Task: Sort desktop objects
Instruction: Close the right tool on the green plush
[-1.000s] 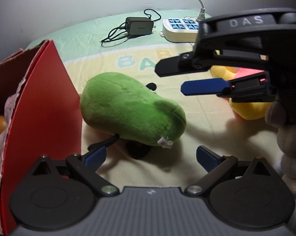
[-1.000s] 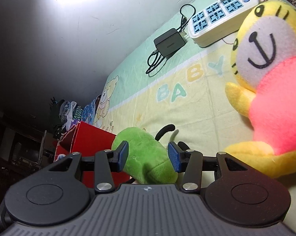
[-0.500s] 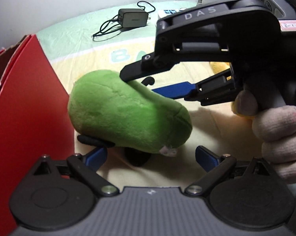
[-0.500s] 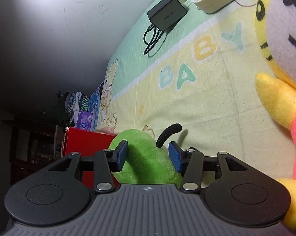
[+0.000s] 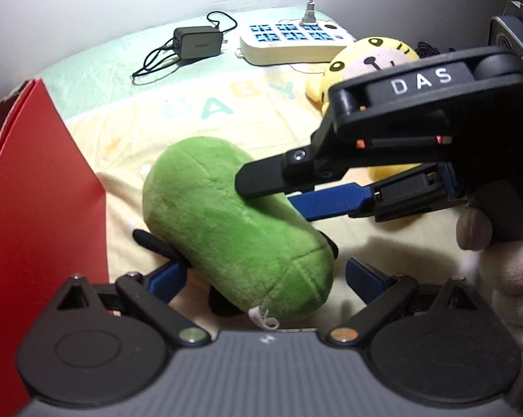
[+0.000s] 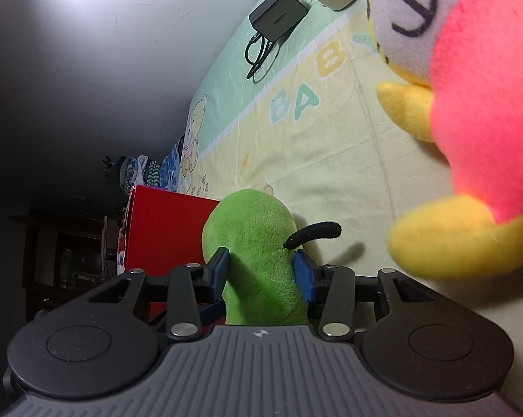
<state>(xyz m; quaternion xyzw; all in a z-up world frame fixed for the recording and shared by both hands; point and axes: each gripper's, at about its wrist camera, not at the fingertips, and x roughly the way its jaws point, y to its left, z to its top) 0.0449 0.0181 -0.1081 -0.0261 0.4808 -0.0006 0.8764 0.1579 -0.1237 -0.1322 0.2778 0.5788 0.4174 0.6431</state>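
The green plush toy [image 5: 233,232] lies on a pale yellow and green sheet [image 5: 129,132] printed with the letters "BABY", just beside the red box [image 5: 42,208] at the left of the left wrist view. The right hand-held gripper [image 6: 261,271] is clamped on the toy: in the right wrist view its two blue fingers [image 6: 220,269] press into opposite sides of the green body, and the fabric bulges between them. In the left wrist view the same tool enters from the right, one black finger resting on top of the toy, held by a person's gloved hand [image 5: 497,243]. The left hand-held gripper [image 5: 261,278] is spread wide, its blue fingertips [image 5: 365,278] standing on either side of the toy's near end without visibly pinching it. A thin black limb [image 6: 313,232] projects from the toy's side. A yellow plush with a pink body [image 6: 470,104] lies near, on the right. At the far edge of the sheet, against the wall, rest a black charger with its coiled cable [image 5: 199,40] and a white power strip with blue sockets [image 5: 292,40].
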